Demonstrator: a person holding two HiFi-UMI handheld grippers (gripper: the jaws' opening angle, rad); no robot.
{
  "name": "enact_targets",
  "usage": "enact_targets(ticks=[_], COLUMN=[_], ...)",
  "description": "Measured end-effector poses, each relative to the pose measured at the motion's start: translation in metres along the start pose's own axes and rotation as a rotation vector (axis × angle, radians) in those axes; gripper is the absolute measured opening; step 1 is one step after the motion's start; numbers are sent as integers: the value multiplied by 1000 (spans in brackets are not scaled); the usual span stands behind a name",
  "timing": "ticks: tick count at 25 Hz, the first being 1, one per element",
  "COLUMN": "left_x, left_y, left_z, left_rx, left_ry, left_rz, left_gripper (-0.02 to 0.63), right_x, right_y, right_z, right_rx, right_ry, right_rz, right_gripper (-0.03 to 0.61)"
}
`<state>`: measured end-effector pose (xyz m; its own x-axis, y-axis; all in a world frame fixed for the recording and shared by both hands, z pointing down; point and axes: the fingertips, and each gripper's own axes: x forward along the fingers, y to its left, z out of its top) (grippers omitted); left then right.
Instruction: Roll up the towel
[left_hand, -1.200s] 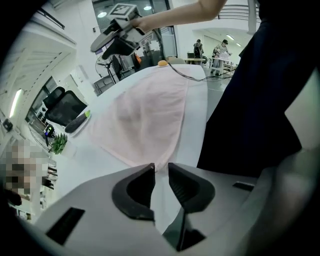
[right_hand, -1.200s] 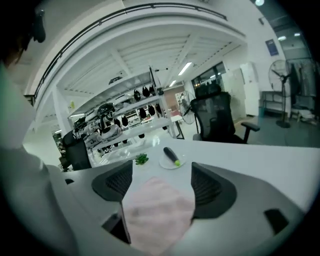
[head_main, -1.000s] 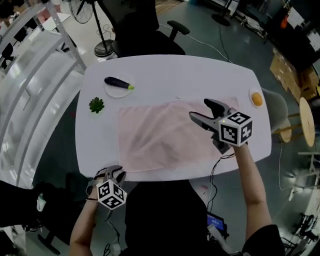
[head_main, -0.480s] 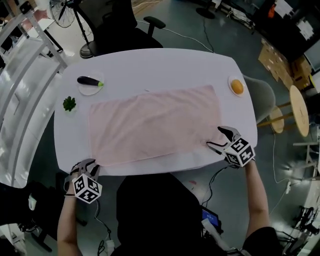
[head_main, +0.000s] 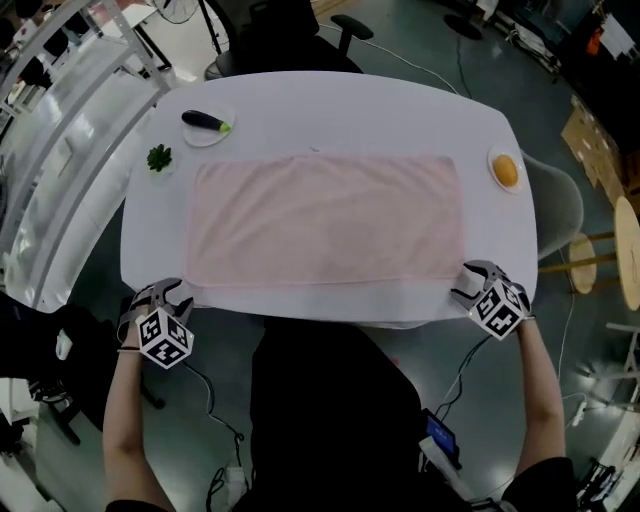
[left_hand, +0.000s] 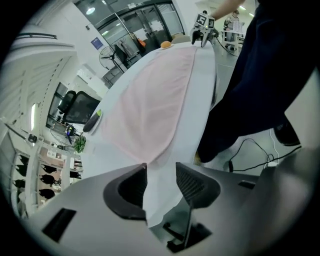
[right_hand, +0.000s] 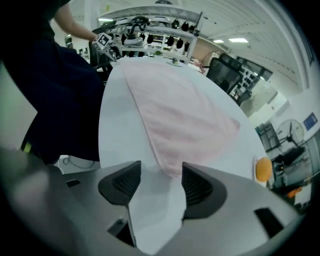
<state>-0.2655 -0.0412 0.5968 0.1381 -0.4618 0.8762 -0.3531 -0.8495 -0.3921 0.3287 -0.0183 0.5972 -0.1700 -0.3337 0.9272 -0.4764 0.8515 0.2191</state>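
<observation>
Left fingers (left_hand: 192, 184) had just been opening, right fingers (right_hand: 199, 189) closing, both apart astride the desk (head_main: 330, 105) edge; the towel (head_main: 325, 220) lay flat ahead; I feared closing early would miss its corners

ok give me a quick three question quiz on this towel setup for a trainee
1. True or false: the towel is already partly rolled.
2. What lies on the plate at the far left of the table? A an orange; B an aubergine; C a cup.
3. Fill in: the left gripper and the right gripper are at the towel's two ___ corners.
Key: 1 false, it lies spread flat. 2 B. 3 near, on the person's side. Both grippers are open, with the towel corners just ahead of the jaws and not pinched. The left's jaws have just been opening and the right's closing.
</observation>
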Motion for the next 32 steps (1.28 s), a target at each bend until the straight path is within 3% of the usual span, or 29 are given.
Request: enact_targets(ticks=[9,13,16,24,32], left_x=[19,27,29,26,12], left_y=[6,8,9,11,31], left_z=[0,6,11,10,17], left_rx=[176,262,262,243,93], left_ry=[32,33,29,29,-37], left_rz=[6,12,8,-50,-112], left_gripper=[194,121,53,22,20], right_x=[24,28,28,24,1], right_y=[-5,-8,-4,-2,-22], right_z=[4,4,1,-4,8], right_rx=[-145,-201,-245,-345,-183], right_ry=[52,92,115,155,91], right_rz=[13,17,34,46,217], right_gripper=[151,110,89,43,43])
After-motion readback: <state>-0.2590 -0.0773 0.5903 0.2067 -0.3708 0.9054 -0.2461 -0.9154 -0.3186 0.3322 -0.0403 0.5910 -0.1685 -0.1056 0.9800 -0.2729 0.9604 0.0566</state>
